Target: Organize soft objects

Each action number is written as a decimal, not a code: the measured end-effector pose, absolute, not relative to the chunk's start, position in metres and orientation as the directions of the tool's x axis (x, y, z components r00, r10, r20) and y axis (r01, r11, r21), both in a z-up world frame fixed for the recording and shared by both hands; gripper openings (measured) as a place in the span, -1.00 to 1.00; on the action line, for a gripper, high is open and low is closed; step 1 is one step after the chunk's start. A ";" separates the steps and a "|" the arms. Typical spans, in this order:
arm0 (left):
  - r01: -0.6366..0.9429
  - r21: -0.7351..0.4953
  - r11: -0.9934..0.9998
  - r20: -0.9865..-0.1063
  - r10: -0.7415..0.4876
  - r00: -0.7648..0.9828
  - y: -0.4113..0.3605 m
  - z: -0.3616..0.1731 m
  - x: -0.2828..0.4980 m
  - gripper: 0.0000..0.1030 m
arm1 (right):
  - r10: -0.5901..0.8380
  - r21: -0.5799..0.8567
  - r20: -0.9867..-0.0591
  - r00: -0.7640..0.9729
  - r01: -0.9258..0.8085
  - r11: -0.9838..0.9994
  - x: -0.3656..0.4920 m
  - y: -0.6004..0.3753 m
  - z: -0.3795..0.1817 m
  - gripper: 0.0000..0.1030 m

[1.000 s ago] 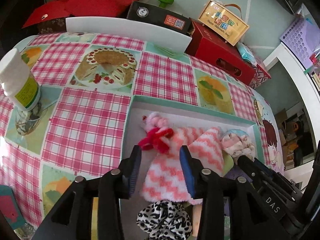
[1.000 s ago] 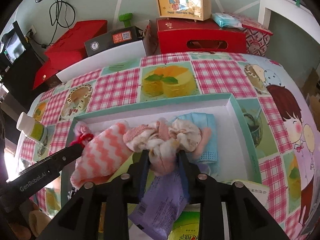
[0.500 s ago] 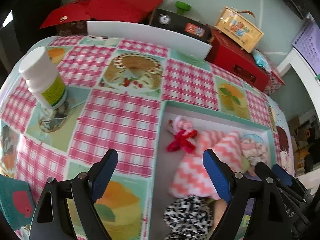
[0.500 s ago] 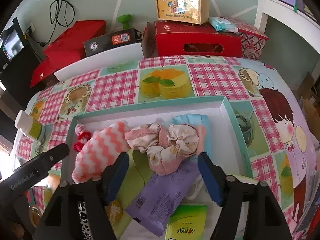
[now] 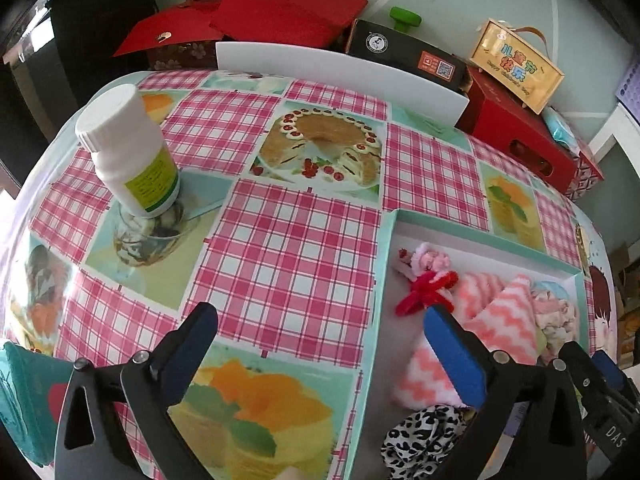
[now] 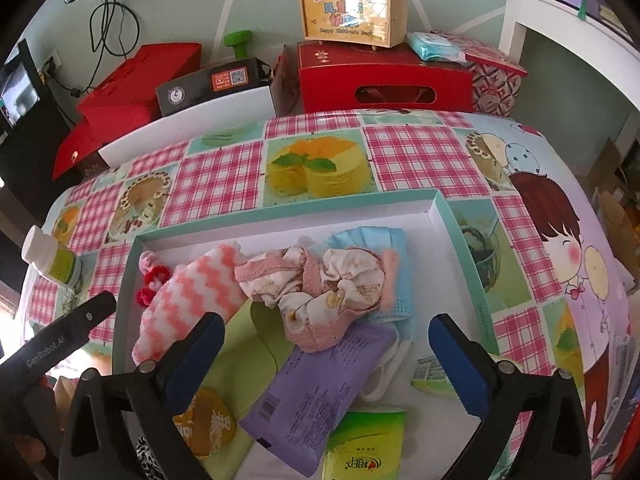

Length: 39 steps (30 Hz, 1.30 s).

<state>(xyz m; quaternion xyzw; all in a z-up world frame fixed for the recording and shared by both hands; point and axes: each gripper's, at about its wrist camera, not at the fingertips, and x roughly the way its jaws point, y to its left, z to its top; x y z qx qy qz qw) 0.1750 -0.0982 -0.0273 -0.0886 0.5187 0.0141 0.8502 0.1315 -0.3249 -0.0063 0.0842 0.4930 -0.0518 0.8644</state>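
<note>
A teal-rimmed white tray holds the soft things: a pink zigzag sock with a red bow, a crumpled pink floral cloth and a blue face mask. My right gripper hovers over the floral cloth and a purple packet; its jaws are opening and the pads touch nothing. My left gripper straddles the tray's left rim, jaws opening, with nothing held. The sock lies just right of its right finger. A leopard-print cloth lies at the tray's near end.
A white bottle stands on the checked tablecloth, left of the tray. Red boxes, a black box and a wooden case line the far edge. A green tissue pack lies near the purple packet.
Both grippers' jaws have spread wide. The right one let go of the floral cloth, the left one of the zigzag sock. The left gripper swung left, off the tray.
</note>
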 end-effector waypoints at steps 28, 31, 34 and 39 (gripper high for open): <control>-0.039 -0.099 0.994 -0.842 -0.063 0.536 -0.109 0.015 0.137 0.99 | -0.040 0.083 -0.840 0.540 0.202 0.976 0.103 -0.331 0.023 1.00; -0.018 -0.101 0.995 -0.831 -0.074 0.551 -0.111 0.022 0.123 0.99 | -0.031 0.098 -0.838 0.545 0.205 0.974 0.089 -0.330 0.026 1.00; -0.018 -0.089 0.996 -0.831 -0.064 0.553 -0.111 0.025 0.109 0.99 | -0.009 0.109 -0.847 0.532 0.190 0.976 0.073 -0.326 0.023 1.00; -0.012 -0.086 0.996 -0.841 -0.066 0.537 -0.107 0.025 0.084 0.99 | -0.004 0.117 -0.848 0.530 0.195 0.974 0.049 -0.326 0.024 1.00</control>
